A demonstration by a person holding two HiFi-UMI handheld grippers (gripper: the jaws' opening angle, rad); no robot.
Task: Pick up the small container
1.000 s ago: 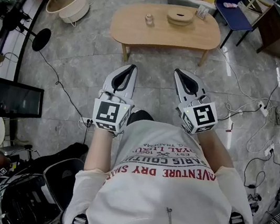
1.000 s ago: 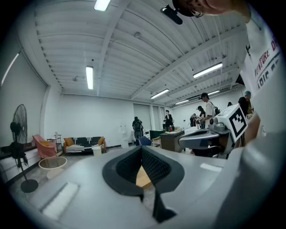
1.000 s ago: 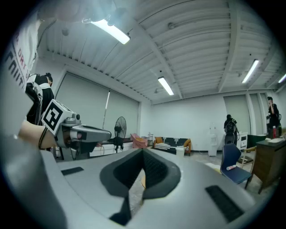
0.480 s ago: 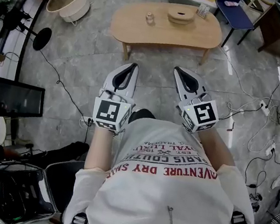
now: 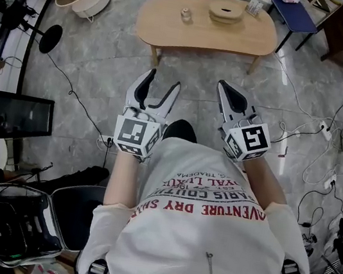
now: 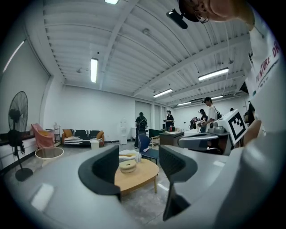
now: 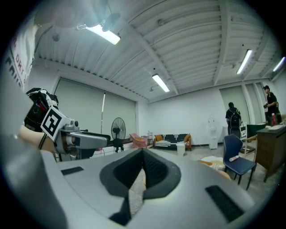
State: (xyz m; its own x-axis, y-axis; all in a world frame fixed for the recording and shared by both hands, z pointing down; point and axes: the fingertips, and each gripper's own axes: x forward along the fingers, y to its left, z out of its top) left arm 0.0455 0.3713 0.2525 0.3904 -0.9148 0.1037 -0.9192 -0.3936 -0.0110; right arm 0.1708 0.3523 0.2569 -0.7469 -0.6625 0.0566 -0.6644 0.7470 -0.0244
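My left tongs [image 5: 163,79] opening, nothing between jaws. My right tongs [image 5: 225,90] closed, empty. Small container [image 5: 186,15] on table [image 5: 239,43], well ahead of both.

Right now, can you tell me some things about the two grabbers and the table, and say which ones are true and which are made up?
1. The left gripper has its jaws apart. True; they are opening, and nothing is between them.
2. The right gripper is holding the small container. False: its jaws are together and empty, and the small container stands untouched.
3. The small container stands on the wooden table, away from both grippers. True.
4. The blue chair lies tipped over under the table. False: it stands upright beside the table's far right end.
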